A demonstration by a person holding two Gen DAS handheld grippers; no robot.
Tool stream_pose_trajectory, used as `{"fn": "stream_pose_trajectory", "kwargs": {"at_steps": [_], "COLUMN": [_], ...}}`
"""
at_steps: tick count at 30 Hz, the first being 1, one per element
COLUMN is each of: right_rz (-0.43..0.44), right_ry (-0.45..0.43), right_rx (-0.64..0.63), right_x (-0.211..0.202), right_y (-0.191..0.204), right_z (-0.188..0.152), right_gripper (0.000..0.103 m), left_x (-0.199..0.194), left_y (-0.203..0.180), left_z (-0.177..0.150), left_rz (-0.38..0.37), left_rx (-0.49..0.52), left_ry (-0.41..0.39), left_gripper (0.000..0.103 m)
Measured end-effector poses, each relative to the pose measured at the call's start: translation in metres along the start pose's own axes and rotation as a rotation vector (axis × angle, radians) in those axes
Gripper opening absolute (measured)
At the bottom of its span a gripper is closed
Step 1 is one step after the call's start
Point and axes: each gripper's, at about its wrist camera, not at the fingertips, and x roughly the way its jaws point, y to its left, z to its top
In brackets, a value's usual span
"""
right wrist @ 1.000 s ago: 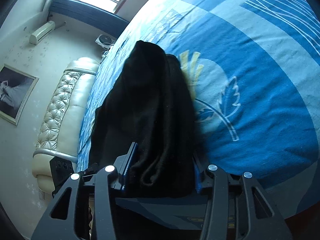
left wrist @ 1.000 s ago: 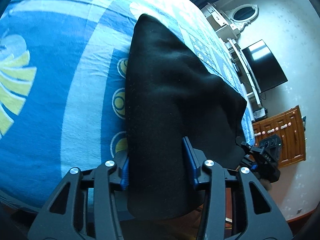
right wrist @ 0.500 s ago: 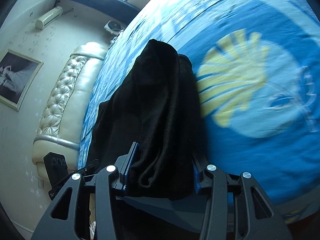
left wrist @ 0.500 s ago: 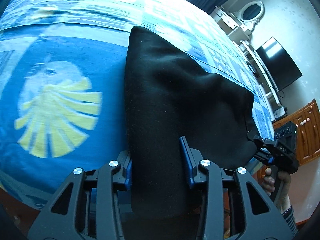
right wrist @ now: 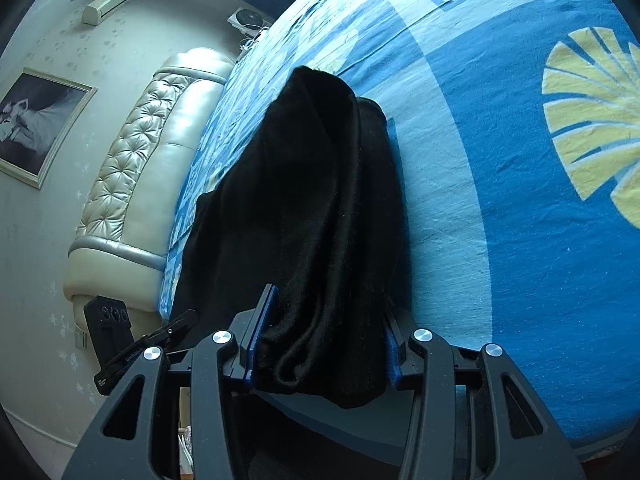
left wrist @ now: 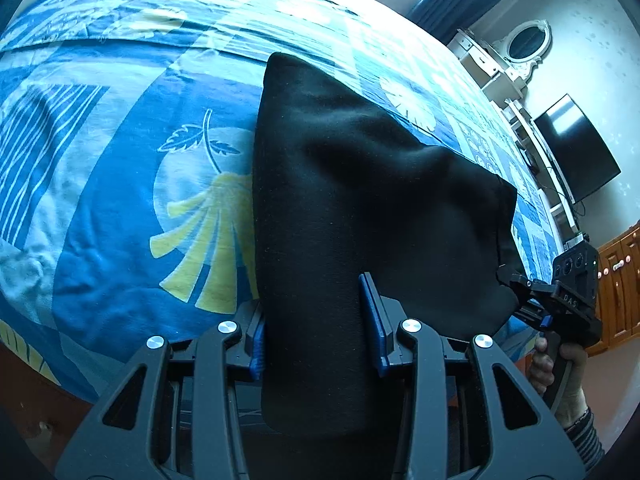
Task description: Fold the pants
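Your left hand-held gripper (left wrist: 318, 328) and right hand-held gripper (right wrist: 320, 340) each pinch an end of the black soft-fabric pants (left wrist: 360, 208), which stretch between and ahead of them over the blue patterned bed (left wrist: 120, 184).

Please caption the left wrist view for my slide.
Left claw grips black pants over the blue bed.

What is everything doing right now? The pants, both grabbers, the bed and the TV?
Black pants: bunched, gripped at two places, draped toward the bed.
Left gripper: shut on the pants.
Right gripper: shut on the pants.
Blue bedsheet: spread out, slightly wrinkled.
TV: screen dark.
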Motion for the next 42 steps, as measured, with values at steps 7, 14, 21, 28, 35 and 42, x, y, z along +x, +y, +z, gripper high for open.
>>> {"fn": "stream_pose_trajectory", "kwargs": {"at_steps": [7,14,21,28,35,42], "right_rz": [0.012,0.020,0.060,0.061,0.071,0.111], "right_ry": [0.000,-0.002,0.002,0.048,-0.038,-0.034], "right_rx": [0.003,0.005,0.018,-0.033,0.017,0.070], "right_x": [-0.004,-0.007,-0.008,-0.019,-0.010,0.024], "right_y": [-0.009,-0.010,-0.009,0.002,-0.006,-0.013], "right_z": [-0.005,-0.007,-0.006,0.003,0.055,0.091], "right_gripper": [0.045,0.044,0.056,0.075,0.078,0.078], "left_x": [0.000,0.002,-0.001,-0.031,-0.015,0.036], "left_y": [0.003,0.004,0.003,0.016,0.031,0.041], "left_z": [-0.002,-0.002,-0.004,-0.005,0.048,0.096], "left_rz": [0.002,0.001,-0.025,-0.190,-0.216,-0.204], "left_rx": [0.008,0.005,0.023,0.033,0.022,-0.021], "left_ry": [0.001,0.001,-0.027,-0.070,-0.099,-0.061], "left_gripper": [0.040,0.041,0.057,0.080,0.086,0.086]}}
